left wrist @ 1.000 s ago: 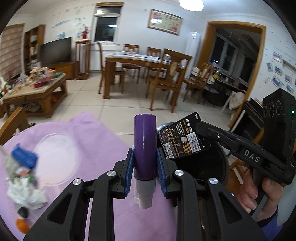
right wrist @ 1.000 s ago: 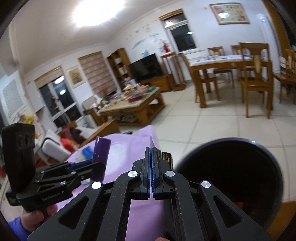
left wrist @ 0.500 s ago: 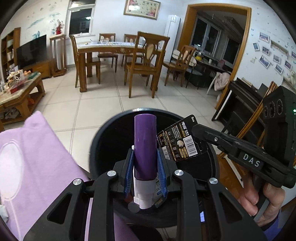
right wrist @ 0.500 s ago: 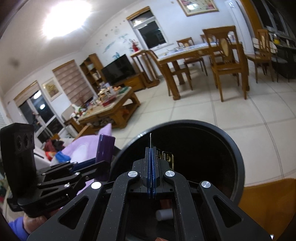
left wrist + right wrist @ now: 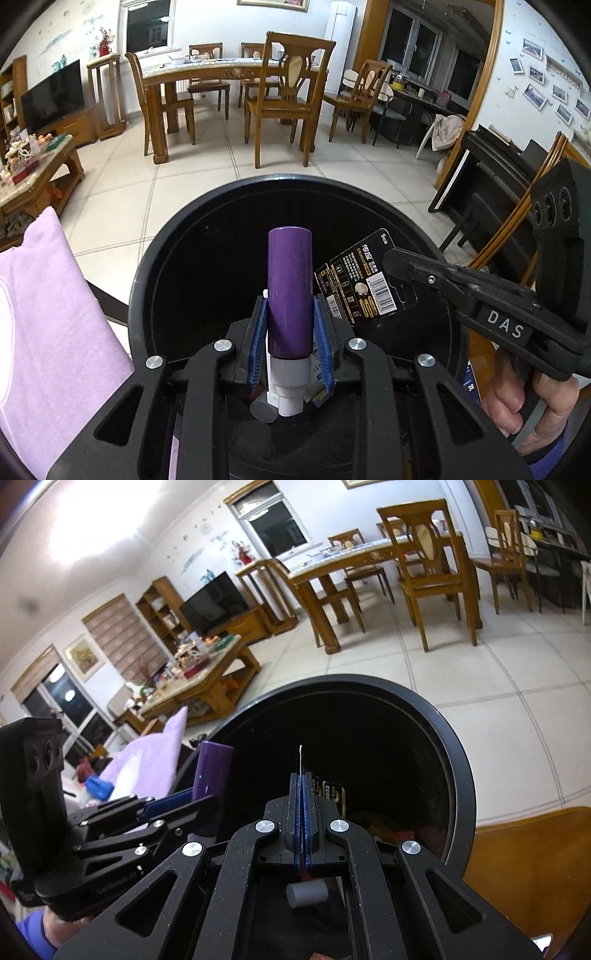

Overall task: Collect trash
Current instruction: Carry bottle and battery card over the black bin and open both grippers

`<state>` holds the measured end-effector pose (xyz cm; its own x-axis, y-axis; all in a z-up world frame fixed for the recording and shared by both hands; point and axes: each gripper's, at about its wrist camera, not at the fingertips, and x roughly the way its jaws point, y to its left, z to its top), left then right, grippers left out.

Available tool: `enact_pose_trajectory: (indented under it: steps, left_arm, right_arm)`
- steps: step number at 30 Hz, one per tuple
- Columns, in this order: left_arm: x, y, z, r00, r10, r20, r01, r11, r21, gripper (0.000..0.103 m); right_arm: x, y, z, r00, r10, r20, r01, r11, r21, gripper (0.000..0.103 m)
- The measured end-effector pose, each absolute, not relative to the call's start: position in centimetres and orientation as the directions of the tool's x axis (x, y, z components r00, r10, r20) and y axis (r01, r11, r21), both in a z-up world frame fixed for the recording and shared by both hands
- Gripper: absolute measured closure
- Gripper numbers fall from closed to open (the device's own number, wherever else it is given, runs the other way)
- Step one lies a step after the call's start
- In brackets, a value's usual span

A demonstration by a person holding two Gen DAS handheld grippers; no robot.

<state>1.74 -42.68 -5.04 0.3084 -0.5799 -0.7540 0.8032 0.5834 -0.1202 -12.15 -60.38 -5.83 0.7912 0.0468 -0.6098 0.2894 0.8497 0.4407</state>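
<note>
My left gripper [image 5: 290,321] is shut on a purple tube [image 5: 290,291] with a white cap end, held upright over the open black trash bin [image 5: 177,236]. My right gripper [image 5: 302,786] is shut on a thin black battery card [image 5: 364,280], seen edge-on in the right wrist view [image 5: 301,760]. Both grippers hang over the bin's mouth, side by side. The bin also shows in the right wrist view [image 5: 454,746]. Some trash lies at its bottom, including a grey cylinder [image 5: 307,893]. The left gripper with the purple tube [image 5: 212,775] shows to the left in that view.
A purple cloth [image 5: 48,332] covers the table at the left, touching the bin's side. A wooden chair edge [image 5: 532,867] lies to the right of the bin. Beyond are tiled floor, a dining table with chairs [image 5: 221,74] and a cluttered coffee table [image 5: 195,672].
Both grippers have moved right, off the purple cloth, to above the bin's mouth. Each still holds its item. The bin now fills the middle of both views.
</note>
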Motion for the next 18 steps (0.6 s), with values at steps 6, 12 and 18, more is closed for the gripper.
enact_pose_trajectory:
  steps: [6, 12, 18]
  left_arm:
    - [1.8, -42.9, -5.3, 0.302, -0.566, -0.767, 0.807, 0.58, -0.111, 0.078]
    - [1.6, -42.7, -5.0, 0.312, -0.56, -0.768, 0.809, 0.581, -0.095, 0.072]
    - [1.0, -42.1, -3.9, 0.358, -0.573, -0.737, 0.805, 0.59, -0.068, 0.035]
  right_arm:
    - [-11.8, -60.4, -6.4, 0.782, 0.042, -0.622, 0.307, 0.843, 0.443, 0.101]
    - [-11.6, -60.7, -7.0, 0.768, 0.034, -0.639, 0.333, 0.831, 0.445, 0.1]
    - [-12.3, -60.2, -6.5, 0.778, 0.007, -0.628, 0.349, 0.826, 0.442, 0.046]
